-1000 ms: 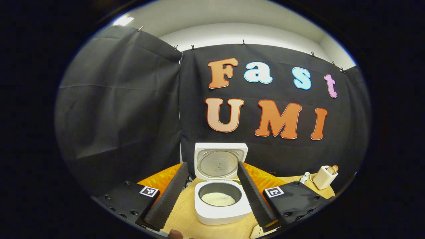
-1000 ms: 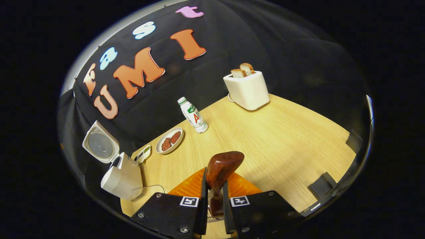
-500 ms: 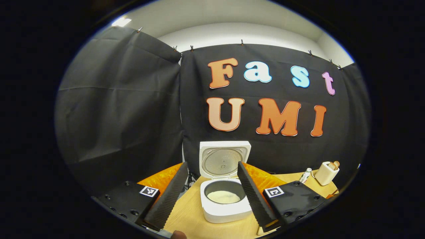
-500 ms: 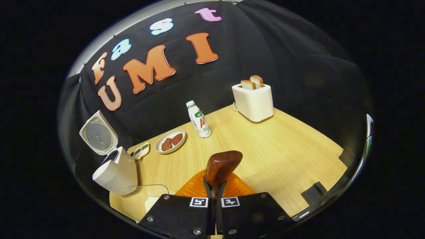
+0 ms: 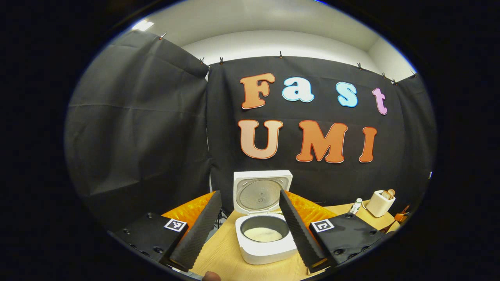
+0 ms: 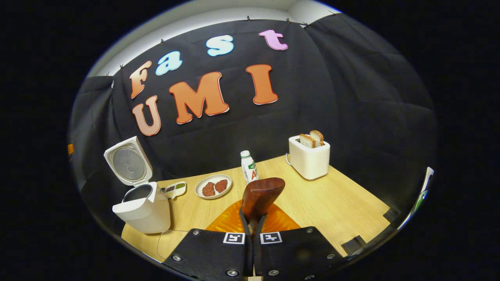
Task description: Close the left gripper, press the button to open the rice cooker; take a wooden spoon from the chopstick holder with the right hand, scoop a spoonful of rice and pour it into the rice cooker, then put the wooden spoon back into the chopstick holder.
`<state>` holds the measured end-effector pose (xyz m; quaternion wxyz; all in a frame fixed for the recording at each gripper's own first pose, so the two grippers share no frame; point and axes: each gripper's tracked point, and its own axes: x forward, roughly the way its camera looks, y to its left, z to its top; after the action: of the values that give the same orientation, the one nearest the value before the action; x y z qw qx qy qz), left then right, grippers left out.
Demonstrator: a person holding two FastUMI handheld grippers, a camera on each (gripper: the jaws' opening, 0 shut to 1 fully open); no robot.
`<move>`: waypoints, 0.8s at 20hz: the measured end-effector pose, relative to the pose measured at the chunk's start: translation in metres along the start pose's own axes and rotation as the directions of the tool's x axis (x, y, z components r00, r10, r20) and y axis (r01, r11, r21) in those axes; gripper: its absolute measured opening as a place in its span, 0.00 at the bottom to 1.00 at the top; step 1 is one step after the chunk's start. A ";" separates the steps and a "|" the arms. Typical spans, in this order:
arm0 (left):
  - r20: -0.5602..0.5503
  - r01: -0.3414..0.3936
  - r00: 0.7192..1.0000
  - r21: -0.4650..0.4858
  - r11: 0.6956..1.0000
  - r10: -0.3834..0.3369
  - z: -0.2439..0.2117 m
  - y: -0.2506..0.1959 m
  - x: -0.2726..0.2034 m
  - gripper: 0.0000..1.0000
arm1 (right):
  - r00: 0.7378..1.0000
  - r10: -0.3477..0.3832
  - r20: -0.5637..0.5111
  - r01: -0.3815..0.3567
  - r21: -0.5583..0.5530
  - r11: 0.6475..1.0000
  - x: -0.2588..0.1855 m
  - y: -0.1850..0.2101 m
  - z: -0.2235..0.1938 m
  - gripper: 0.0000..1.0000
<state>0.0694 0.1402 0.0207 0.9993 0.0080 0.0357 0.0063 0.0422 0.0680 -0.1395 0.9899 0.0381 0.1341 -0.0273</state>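
change, right gripper view: camera now sits more level than 1.0 s ago; the toaster [image 6: 309, 160] and bottle [image 6: 249, 167] sit lower in view, more of the wall cloth shows above them
change, spoon: 1.0 s ago the fingers stood apart with the handle between them; now they are pressed together on it
change, left gripper view: rice cooker [image 5: 266, 240] nearly where it was, shifted slightly; toaster [image 5: 380, 202] a bit smaller and further right
right gripper [image 6: 252, 222]: clenched on the handle of the wooden spoon [image 6: 260, 197], bowl end sticking up and forward past the fingertips
left gripper [image 5: 250, 226]: released, fingers spread wide, nothing between them but the cooker further off
rice cooker: lid up and open, standing at the table's left end against the wall; white rice [image 5: 262, 234] in the inner pot, seen in left gripper view
chopstick holder: cannot tell where it is
table [image 6: 343, 203]: light wood grain; plate [image 6: 213, 186] with two dark red-brown pieces near the back, small tray [image 6: 174, 189] between plate and cooker, bottle just right of the plate, toaster with two bread slices far right back
cable [image 6: 164, 238]: thin, loops on the table by the cooker's base
room: black cloth clipped up on all sides, pale wall and ceiling above it
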 end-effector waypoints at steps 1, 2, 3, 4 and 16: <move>-0.004 0.003 1.000 -0.005 1.000 -0.003 -0.002 0.003 0.000 1.00 | 1.000 0.014 0.010 -0.014 -0.016 1.000 -0.003 0.010 0.003 0.00; -0.008 0.008 1.000 -0.009 1.000 -0.009 -0.004 0.006 0.001 1.00 | 0.999 0.031 0.010 -0.031 -0.026 0.999 -0.004 0.020 0.005 0.00; -0.011 0.013 1.000 -0.009 1.000 -0.013 -0.005 0.008 0.003 1.00 | 0.998 0.053 0.015 -0.053 -0.028 0.998 -0.006 0.034 0.006 0.00; -0.014 0.016 1.000 -0.006 1.000 -0.016 -0.008 0.011 0.004 1.00 | 0.997 0.077 0.021 -0.077 -0.032 0.997 -0.008 0.047 0.008 0.00; -0.051 0.047 0.998 0.051 0.998 -0.044 -0.023 0.034 0.020 1.00 | 0.979 0.186 -0.079 -0.201 -0.331 0.922 0.020 0.135 -0.084 0.00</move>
<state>0.0871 0.1747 -0.0030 0.9974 0.0331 0.0610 -0.0173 0.0481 0.2085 -0.2160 0.9762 -0.1181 0.1550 0.0948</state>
